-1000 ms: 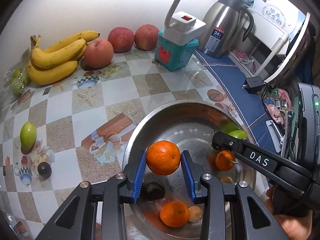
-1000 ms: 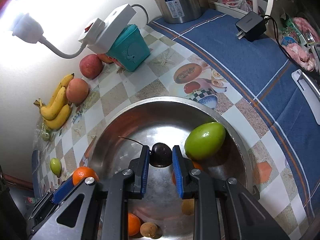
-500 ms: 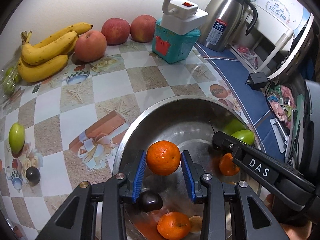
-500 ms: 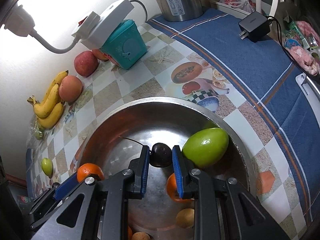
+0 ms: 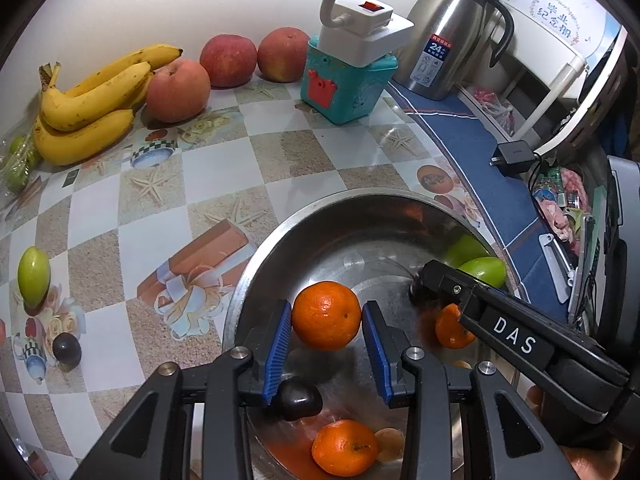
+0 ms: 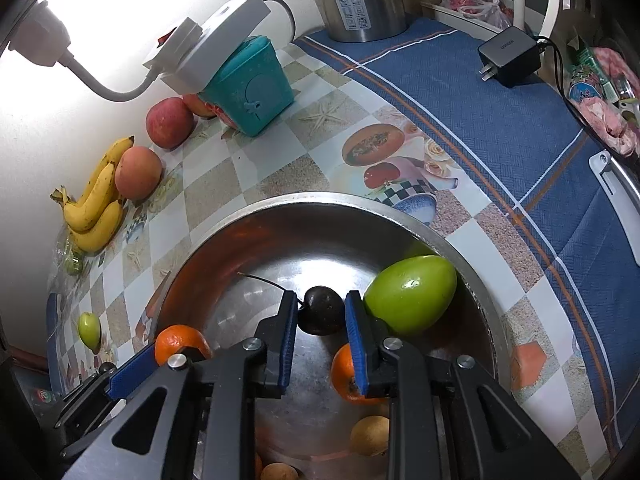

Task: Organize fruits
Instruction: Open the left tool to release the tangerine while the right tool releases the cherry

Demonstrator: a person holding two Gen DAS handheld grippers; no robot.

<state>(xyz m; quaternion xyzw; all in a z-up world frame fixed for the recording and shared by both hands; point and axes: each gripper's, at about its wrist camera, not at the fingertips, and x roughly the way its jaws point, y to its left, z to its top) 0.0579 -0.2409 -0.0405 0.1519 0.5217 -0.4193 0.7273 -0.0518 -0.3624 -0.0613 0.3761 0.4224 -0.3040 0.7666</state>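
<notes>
- The left tool [image 5: 326, 334] has its blue pads around a mandarin [image 5: 326, 315] above the steel bowl [image 5: 280, 240]. The jaws are opening; the left pad touches the peel and a thin gap shows at the right pad, so whether the fruit is gripped cannot be told for sure.
- The right tool [image 6: 320, 330] is nearly closed on a small dark round fruit [image 6: 321, 310], with both pads against its sides, low inside the bowl.
- In the left view that dark fruit is mostly hidden behind the right tool's black finger marked DAS; only a sliver and its thin stem show.
- The right tool's fingers cover part of a second mandarin [image 6: 347, 376] in the bowl. A green mango-like fruit [image 6: 410, 294] lies against the bowl's right wall, just beside the right pad.
- Small tan round fruits [image 6: 370, 436] on the near bowl floor are too small to identify. One is cut off by the frame edge.
- Only the left view shows another dark fruit [image 5: 298, 398] under its left finger and a third mandarin [image 5: 344, 452] nearest the camera.
- The bowl's far floor is bare. The checked worktop [image 5: 208, 168] left of the bowl is open up to the bananas [image 5: 92, 108] and apples [image 5: 228, 60] along the far wall.
- A green fruit [image 5: 34, 276] and a dark one [image 5: 67, 348] sit at the far left worktop edge.
- A teal box [image 6: 252, 88] carrying a white lamp base [image 5: 366, 30] stands beyond the bowl.
</notes>
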